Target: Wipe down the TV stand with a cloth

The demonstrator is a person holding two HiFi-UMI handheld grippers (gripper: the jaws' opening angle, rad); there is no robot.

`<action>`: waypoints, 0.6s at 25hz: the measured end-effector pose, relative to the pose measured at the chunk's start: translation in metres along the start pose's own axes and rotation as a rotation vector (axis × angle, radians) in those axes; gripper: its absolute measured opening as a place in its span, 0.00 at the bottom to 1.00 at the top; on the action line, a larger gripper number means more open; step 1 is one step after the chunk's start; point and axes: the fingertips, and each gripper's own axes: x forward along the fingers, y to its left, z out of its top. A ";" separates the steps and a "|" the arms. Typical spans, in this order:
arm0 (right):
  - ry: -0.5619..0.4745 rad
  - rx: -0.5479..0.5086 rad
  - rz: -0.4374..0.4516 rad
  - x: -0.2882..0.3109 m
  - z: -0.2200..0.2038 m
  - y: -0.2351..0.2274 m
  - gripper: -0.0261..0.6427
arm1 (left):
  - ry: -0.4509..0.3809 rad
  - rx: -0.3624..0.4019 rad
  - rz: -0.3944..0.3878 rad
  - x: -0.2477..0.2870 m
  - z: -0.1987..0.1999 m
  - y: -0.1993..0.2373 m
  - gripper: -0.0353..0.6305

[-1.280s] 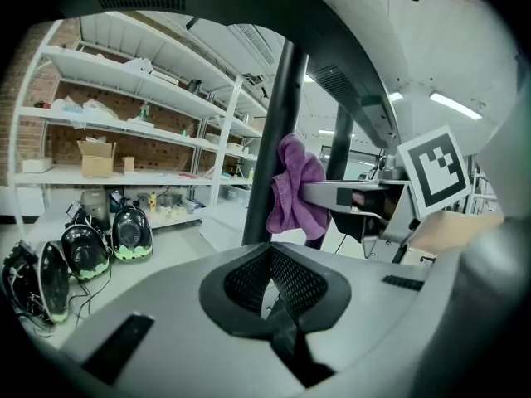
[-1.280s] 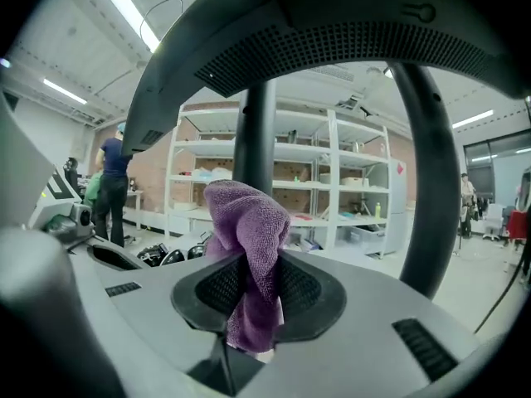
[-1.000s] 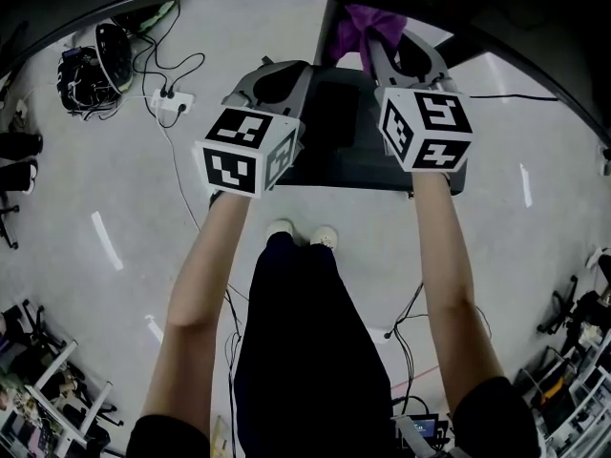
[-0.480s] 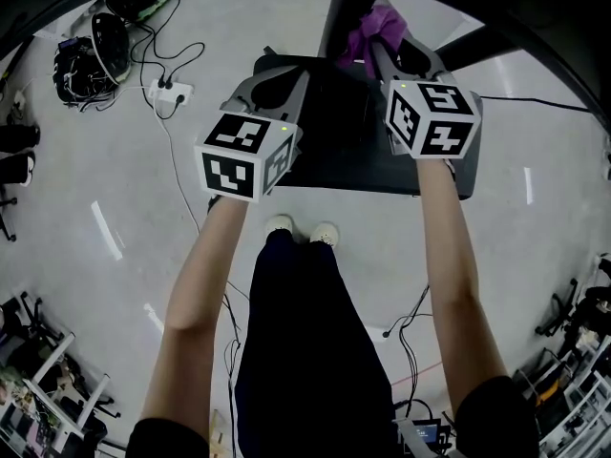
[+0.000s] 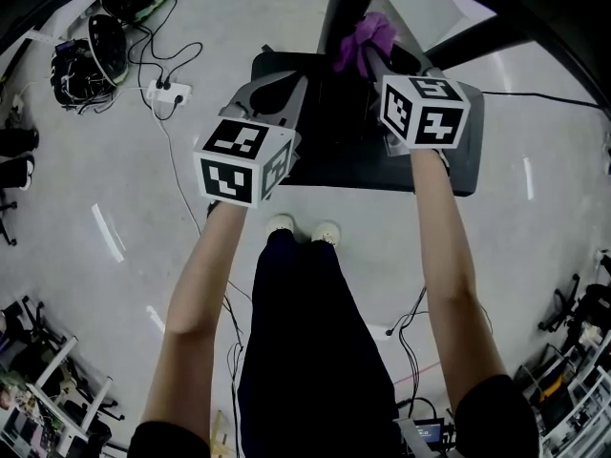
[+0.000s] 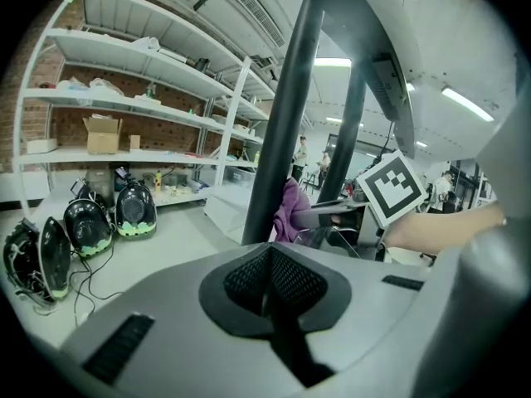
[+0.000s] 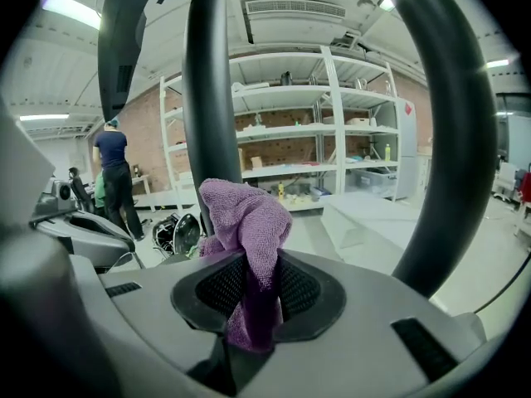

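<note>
A purple cloth point(image 7: 247, 222) is pinched in my right gripper point(image 7: 253, 295), which is shut on it. In the head view the cloth point(image 5: 367, 38) lies against the black upright pole point(image 5: 349, 3) of the TV stand, above its flat black base point(image 5: 401, 168). That pole point(image 7: 207, 81) rises just behind the cloth in the right gripper view. My left gripper point(image 5: 282, 84) hovers over the base's left part, a little left of the pole. Its jaws point(image 6: 270, 282) are shut with nothing between them. The pole point(image 6: 286, 114) stands just ahead of them.
A power strip point(image 5: 168, 94) with cables and dark helmets point(image 5: 91, 60) lie on the grey floor at the left. The person's shoes point(image 5: 301, 229) stand at the base's near edge. White shelving point(image 6: 124, 98) and standing people point(image 7: 112, 181) fill the background.
Both grippers have moved forward over the stand's base. The right one has carried the cloth up to the pole.
</note>
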 end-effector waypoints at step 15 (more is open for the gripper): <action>-0.270 -0.030 -0.338 -0.116 0.109 -0.050 0.19 | -0.088 0.123 -0.107 -0.006 0.106 -0.058 0.06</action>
